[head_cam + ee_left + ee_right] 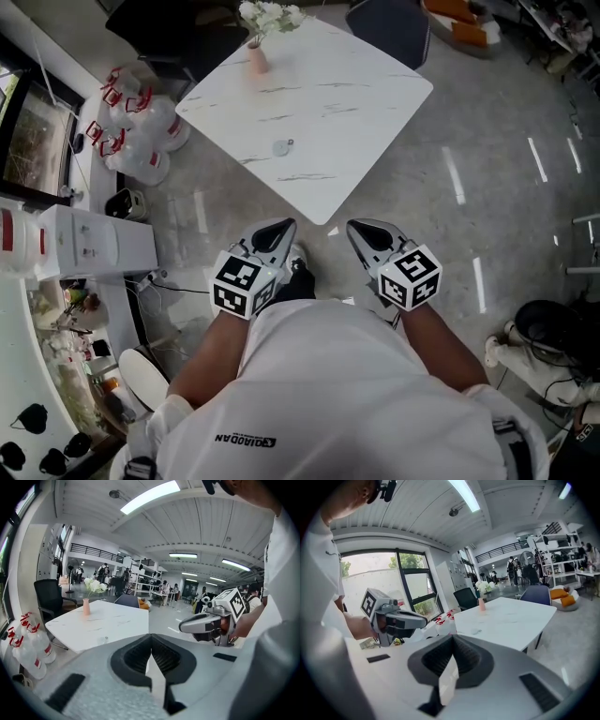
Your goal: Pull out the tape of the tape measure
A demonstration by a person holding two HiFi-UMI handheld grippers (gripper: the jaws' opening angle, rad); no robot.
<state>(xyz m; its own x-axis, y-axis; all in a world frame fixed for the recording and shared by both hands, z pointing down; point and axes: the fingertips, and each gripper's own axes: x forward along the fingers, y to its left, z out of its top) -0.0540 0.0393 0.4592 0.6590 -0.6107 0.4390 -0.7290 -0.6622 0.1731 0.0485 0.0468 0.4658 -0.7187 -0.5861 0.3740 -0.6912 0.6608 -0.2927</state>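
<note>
Both grippers are up in front of the torso, side by side, noses toward 12 o'clock in the head view. Left gripper [279,228]: jaws fully together, nothing between them, clear in its own view. Right gripper [362,230]: same, jaws closed pad to pad, empty. Tape measure [283,147] is a small round grey case lying on the white marble counter [375,94], toward its 6 o'clock corner. It sits at 12 o'clock from the left gripper and well apart from both grippers. It's too small to read the tape's state. Neither gripper touches the counter. Pink vase [257,59] with white flowers [270,15] stands at the counter's 11 o'clock edge, well apart from the tape measure. On the floor at 9 o'clock of the counter is a cluster of water jugs [141,131] with red handles. Dark chair [392,28] is at the counter's 1 o'clock side. The person's white shirt [328,394] fills the 6 o'clock part of the head view.
</note>
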